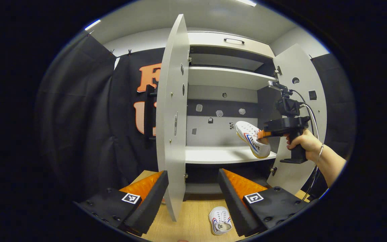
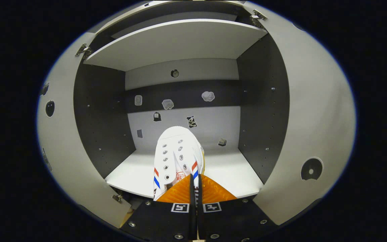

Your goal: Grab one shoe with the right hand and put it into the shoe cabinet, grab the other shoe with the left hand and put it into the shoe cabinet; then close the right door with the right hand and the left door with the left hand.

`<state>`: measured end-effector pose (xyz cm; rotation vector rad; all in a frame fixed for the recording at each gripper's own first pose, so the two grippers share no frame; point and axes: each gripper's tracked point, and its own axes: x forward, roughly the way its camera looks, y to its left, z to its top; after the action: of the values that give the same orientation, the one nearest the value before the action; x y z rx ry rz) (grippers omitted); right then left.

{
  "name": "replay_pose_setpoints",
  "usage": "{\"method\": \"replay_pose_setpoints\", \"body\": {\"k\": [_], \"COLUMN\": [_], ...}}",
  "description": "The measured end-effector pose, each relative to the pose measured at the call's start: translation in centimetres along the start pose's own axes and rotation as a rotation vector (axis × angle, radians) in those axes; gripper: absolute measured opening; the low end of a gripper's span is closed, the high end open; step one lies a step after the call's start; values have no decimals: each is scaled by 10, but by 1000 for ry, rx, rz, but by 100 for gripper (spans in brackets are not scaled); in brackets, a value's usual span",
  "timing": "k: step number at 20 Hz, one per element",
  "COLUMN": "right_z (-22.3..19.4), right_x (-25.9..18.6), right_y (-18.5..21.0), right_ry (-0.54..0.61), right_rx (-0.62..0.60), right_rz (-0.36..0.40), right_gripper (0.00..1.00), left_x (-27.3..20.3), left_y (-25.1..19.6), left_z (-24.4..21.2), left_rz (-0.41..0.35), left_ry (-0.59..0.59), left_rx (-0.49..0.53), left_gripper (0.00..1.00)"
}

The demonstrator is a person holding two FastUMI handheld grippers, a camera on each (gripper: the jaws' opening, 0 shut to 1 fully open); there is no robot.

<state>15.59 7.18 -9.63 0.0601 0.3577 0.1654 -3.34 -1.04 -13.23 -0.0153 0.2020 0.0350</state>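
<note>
The shoe cabinet (image 1: 227, 78) stands with both doors swung wide. In the left gripper view a hand holds the right gripper (image 1: 263, 135) shut on a white shoe (image 1: 252, 137) with red and blue stripes, toe tilted up just above the lower shelf (image 1: 213, 154). The right gripper view shows that shoe (image 2: 175, 154) pinched at its heel side between the orange fingers (image 2: 180, 191) of the right gripper (image 2: 194, 183), pointing into the compartment. A second white shoe (image 1: 220, 220) lies on the wooden floor. My left gripper (image 1: 190, 183) hangs open above it, on both sides of the left door (image 1: 171, 117).
The right door (image 1: 297, 111) stands open beside the hand (image 1: 306, 143). A cable (image 1: 311, 116) runs from the right gripper. Stickers dot the cabinet's back wall (image 2: 180, 101). An upper shelf (image 2: 176, 40) spans overhead. Black cloth hangs left of the cabinet.
</note>
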Motion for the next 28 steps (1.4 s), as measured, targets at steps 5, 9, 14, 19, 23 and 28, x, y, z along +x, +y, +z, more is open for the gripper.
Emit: {"method": "replay_pose_setpoints", "body": {"k": [5,9,14,19,23,28], "right_z": [-4,-26,-42,-1,17,38], "right_x": [61,97,112,80,26,-57], "right_y": [7,0,-7,-7,-10,-6], "right_ry": [58,145,186,37,-35,-165], "right_rx": [43,90,70,17,-13,-48], "right_rz": [4,-26,-56,-53,-43,-10], "right_gripper": [0,0,4,18,32,54], "left_x": [-3,0,5,10,14,22], "left_y": [3,15,21,13,2,-10], "left_z": [-3,-4,-5,-9,-11,-20], "left_rz": [29,60,69,55,33,10], "left_ry": [11,14,14,22,31,49], "left_rx": [0,5,-9,-15,-19,-8], "left_gripper": [96,96,96,97,96,97]}}
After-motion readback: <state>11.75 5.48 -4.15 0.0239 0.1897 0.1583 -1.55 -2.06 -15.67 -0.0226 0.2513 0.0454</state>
